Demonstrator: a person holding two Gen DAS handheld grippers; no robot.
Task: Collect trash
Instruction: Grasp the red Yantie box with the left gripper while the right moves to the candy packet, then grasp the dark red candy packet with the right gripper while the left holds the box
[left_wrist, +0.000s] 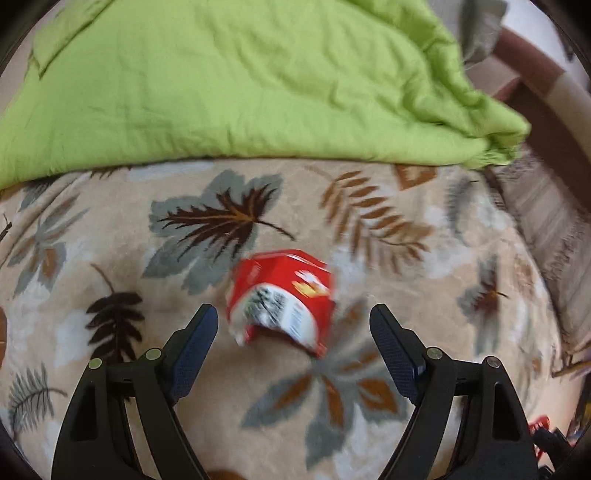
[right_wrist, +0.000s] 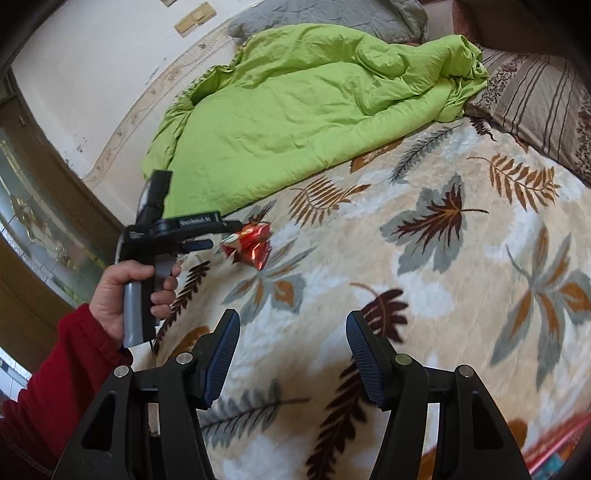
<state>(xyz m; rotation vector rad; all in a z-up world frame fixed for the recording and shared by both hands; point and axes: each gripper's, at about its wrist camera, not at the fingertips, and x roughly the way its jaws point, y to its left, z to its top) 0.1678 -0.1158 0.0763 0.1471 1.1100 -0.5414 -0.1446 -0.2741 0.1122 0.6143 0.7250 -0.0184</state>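
Lying crumpled on the leaf-patterned blanket (left_wrist: 207, 369) of the bed is a red snack wrapper (left_wrist: 282, 301), its white printed label facing up toward the left wrist camera. The left hand-held gripper (left_wrist: 293, 321) is hovering just over it with both fingers spread wide, one on each side of the wrapper and neither one touching it; the jaws are standing released and holding nothing. From the right wrist view, the same left hand-held gripper (right_wrist: 231, 236) is showing as a black tool with its tips right at the shiny red wrapper (right_wrist: 251, 247), and a person's hand (right_wrist: 125, 291) in a red sleeve (right_wrist: 55, 387) is gripping its grey handle. The right hand-held gripper (right_wrist: 291, 325) is hanging well apart from the wrapper, above a bare stretch of blanket, its dark blue fingers (right_wrist: 221, 354) parted and empty. A bright green quilt (right_wrist: 295, 110) is lying bunched across the far part of the bed, with a striped pillow (right_wrist: 539, 110) beside it at the right. The wrapper is looking slightly blurred in the left view.
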